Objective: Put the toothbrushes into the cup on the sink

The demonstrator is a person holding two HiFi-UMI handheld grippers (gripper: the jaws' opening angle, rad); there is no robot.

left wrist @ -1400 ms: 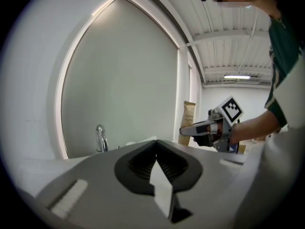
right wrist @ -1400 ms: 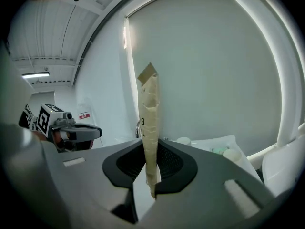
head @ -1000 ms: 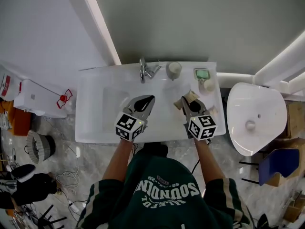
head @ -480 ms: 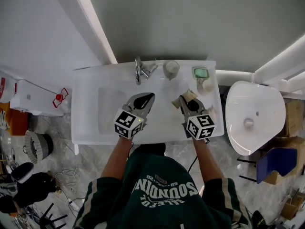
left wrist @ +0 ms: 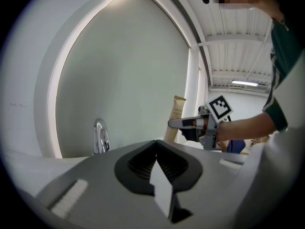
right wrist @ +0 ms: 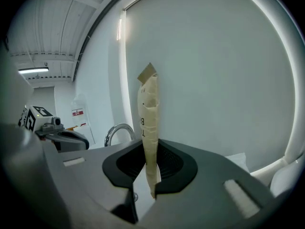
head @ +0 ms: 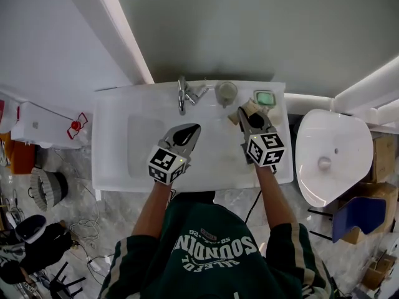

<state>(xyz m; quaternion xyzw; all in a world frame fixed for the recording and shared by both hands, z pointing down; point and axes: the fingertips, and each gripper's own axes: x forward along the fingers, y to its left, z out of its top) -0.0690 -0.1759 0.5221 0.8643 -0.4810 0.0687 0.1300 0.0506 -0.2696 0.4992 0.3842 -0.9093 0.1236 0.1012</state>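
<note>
A toothbrush in a tan paper wrapper point(right wrist: 148, 118) stands upright between my right gripper's point(right wrist: 148, 151) jaws, which are shut on it. In the head view the right gripper point(head: 247, 114) holds that wrapper point(head: 250, 109) over the back right of the white sink point(head: 124, 108), just right of and nearer than the grey cup point(head: 225, 93) beside the tap point(head: 182, 94). My left gripper point(head: 192, 131) hovers over the sink's middle, jaws shut with nothing in them point(left wrist: 156, 144). The left gripper view shows the right gripper point(left wrist: 190, 123) with the wrapper point(left wrist: 178, 116) at the right.
A green soap dish point(head: 265, 97) sits at the sink's back right corner, close to the right gripper. A white toilet point(head: 327, 154) stands to the right of the sink. The basin point(head: 144, 143) lies left of the left gripper. Wall and lit mirror frame rise behind.
My right gripper has carried the wrapped toothbrush toward the back of the sink, closer to the cup and soap dish. The left gripper has barely moved.
</note>
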